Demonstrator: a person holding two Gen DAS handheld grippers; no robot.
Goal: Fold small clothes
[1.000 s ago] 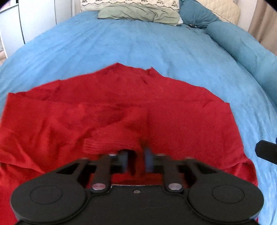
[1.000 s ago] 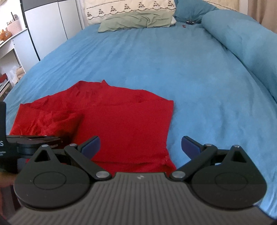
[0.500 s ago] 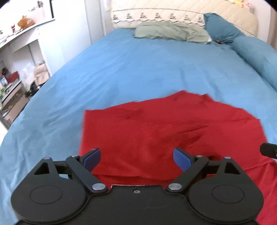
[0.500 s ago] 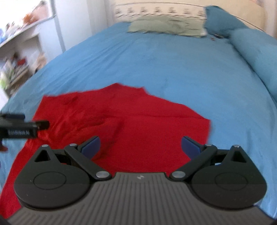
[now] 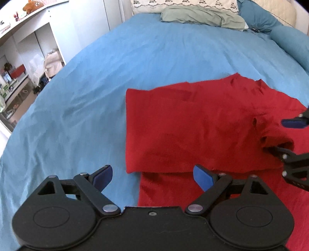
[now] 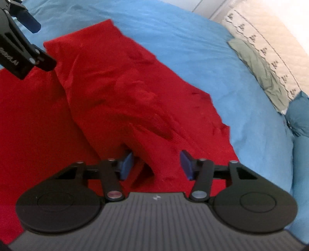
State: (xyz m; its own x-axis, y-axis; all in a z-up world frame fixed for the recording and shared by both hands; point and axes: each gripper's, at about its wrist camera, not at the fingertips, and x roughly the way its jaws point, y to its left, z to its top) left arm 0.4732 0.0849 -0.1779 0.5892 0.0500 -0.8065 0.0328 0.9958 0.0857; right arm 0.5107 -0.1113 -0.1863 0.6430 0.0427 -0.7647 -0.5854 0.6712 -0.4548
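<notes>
Left wrist view: the left tongs [image 5: 152, 176] are seen wide apart, with nothing between the blue pads. Below them lie the bare blue bed cover [image 5: 81, 123] and the near left corner of the red garment [image 5: 193, 127]. The garment is spread flat on the bed, ahead and to the right of these tongs, and one part of it is folded over the rest, so that a straight folded edge is seen just ahead of the right pad. At the right rim of this view the right tongs [image 5: 283, 136] are seen from the side, with a raised fold of the red cloth between their two fingers.

In the right wrist view, which is blurred, the right tongs [image 6: 156, 164] are closing, about half open, and a ridge of the red garment [image 6: 119, 90] stands between the pads. It cannot be told if the pads already press on the cloth. The left tongs [image 6: 23, 38] are seen at the upper left, above the far edge of the garment. A grey-green pillow [image 5: 200, 16] lies far ahead at the head of the bed, and white shelves [image 5: 25, 44] stand to the left of the bed.
</notes>
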